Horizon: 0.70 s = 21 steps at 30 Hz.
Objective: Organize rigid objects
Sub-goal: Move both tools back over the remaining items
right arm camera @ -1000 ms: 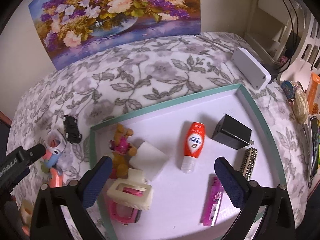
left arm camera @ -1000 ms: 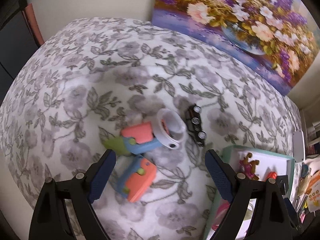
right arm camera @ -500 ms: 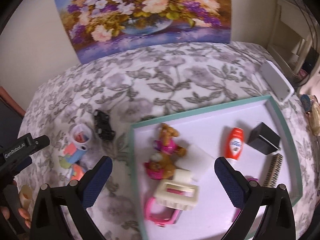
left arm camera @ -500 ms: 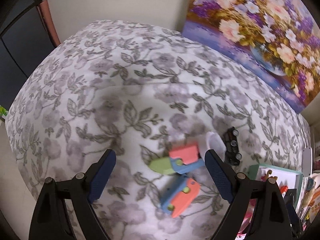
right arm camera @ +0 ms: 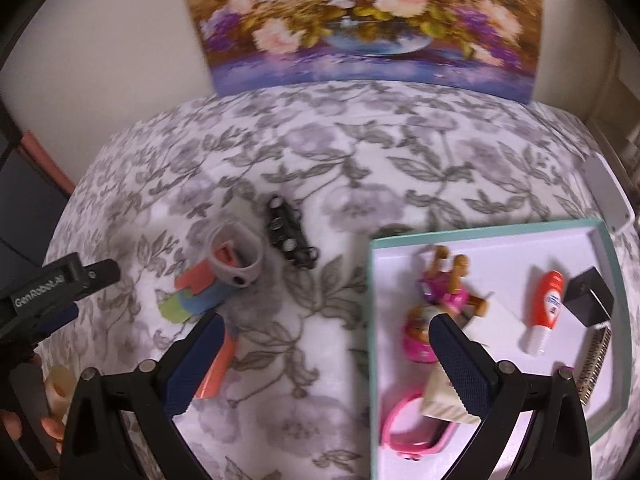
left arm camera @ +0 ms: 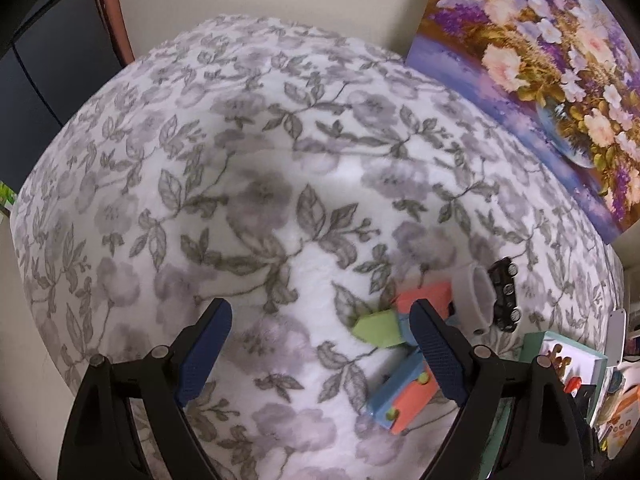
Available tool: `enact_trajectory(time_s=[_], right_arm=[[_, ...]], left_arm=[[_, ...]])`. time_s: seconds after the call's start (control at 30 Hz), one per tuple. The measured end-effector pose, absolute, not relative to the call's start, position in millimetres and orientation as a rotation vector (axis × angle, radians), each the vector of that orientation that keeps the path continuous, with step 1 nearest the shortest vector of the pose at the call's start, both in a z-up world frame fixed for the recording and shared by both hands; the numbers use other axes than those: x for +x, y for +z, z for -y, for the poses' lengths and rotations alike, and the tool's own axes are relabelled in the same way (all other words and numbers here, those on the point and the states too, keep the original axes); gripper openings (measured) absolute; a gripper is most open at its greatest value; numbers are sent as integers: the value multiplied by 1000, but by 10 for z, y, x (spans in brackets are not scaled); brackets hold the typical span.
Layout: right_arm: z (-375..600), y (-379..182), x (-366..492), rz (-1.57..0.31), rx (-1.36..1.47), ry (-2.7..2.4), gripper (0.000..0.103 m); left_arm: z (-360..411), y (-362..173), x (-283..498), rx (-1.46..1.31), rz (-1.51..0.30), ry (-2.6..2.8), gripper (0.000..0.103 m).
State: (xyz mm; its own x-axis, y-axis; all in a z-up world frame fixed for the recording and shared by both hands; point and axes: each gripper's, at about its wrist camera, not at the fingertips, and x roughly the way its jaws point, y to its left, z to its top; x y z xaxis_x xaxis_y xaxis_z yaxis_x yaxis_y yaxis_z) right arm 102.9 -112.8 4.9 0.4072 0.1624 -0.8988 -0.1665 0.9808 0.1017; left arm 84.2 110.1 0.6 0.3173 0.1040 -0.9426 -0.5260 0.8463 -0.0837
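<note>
On the floral blanket (left arm camera: 260,200) lie two blue-and-orange folding toys, one with a green tip (left arm camera: 380,330) and one (left arm camera: 404,396) partly behind a finger. Beside them are a white ring (left arm camera: 478,296) and a black toy car (left arm camera: 506,294). My left gripper (left arm camera: 318,320) hangs open over bare blanket, left of the toys. My right gripper (right arm camera: 326,332) is open over the blanket between the toy car (right arm camera: 288,232) and the teal-rimmed tray (right arm camera: 370,320). The tray holds a bear figure (right arm camera: 448,292), a red-and-white bottle (right arm camera: 544,312), a black charger (right arm camera: 588,296), a comb (right arm camera: 596,364) and a pink item (right arm camera: 416,428).
A flower painting (right arm camera: 360,20) leans on the wall behind the blanket. A white box (right arm camera: 608,196) lies past the tray's far right corner. The left gripper's body (right arm camera: 52,292) and a person's hand (right arm camera: 12,424) show at the left edge. A dark cabinet (left arm camera: 40,60) stands far left.
Both grippers have moved left. The toys slid from between the left fingers to its right finger. The right gripper went from above the tray to the blanket beside it.
</note>
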Motion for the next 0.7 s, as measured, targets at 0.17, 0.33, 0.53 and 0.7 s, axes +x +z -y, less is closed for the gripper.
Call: enact_trajectory(time_s=[0.17,0.33,0.53,0.7], right_arm=[[884,-88,956,-1165,-69,270,103],[708,-280,886,-1213,-115,320,103],[600,-423,772,-1259,-156,380,103],[586,-523,693,-1303,-184,410,103]], left_arm=[[-1161,-104,740,-417,-1213,458,91],[-1251,-151,628,-421,-1218,491,91],[-1368,-198,516,-493,-1220,518,91],[-1346,-206,517,-501,-1228,504,91]])
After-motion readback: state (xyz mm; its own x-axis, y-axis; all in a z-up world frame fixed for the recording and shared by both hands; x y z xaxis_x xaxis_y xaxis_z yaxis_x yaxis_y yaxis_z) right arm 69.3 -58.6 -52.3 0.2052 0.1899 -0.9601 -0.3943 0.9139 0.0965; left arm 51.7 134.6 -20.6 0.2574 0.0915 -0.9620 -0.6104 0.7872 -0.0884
